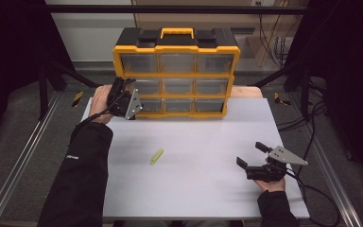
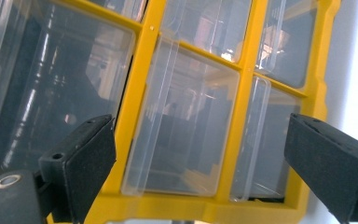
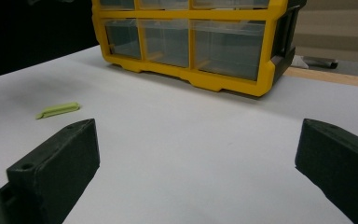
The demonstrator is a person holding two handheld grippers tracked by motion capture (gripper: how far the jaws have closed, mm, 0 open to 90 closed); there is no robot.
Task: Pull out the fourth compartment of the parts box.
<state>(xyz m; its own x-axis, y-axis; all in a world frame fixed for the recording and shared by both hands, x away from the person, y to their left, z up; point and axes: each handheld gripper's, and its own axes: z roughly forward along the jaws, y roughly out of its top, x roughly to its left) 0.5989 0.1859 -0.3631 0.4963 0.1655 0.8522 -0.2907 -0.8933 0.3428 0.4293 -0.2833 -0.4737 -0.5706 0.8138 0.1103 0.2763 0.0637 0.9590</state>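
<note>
At the left of the high view, the left gripper (image 1: 125, 92) is held up against the lower left corner of the yellow drawer cabinet (image 1: 176, 78), its grey plate facing the camera. In the left gripper view its jaws stand wide apart with nothing between them, and the clear drawer (image 2: 182, 126) directly ahead sits in the yellow frame, close to the jaws but not touched by them. The cabinet stands upright at the far edge of the white table (image 1: 208, 189), a black and yellow handle on top, with three rows of three clear drawers; as far as the pictures show, the drawers look empty, though reflections on the plastic make this hard to judge. Nearer the person, a small pale green piece (image 1: 156, 156) lies flat on the table, well apart from the cabinet and from both grippers. At the right, the right gripper (image 1: 254, 154) rests low on the table near the front edge, jaws spread wide and holding nothing, pointing toward the green piece and the cabinet.
</note>
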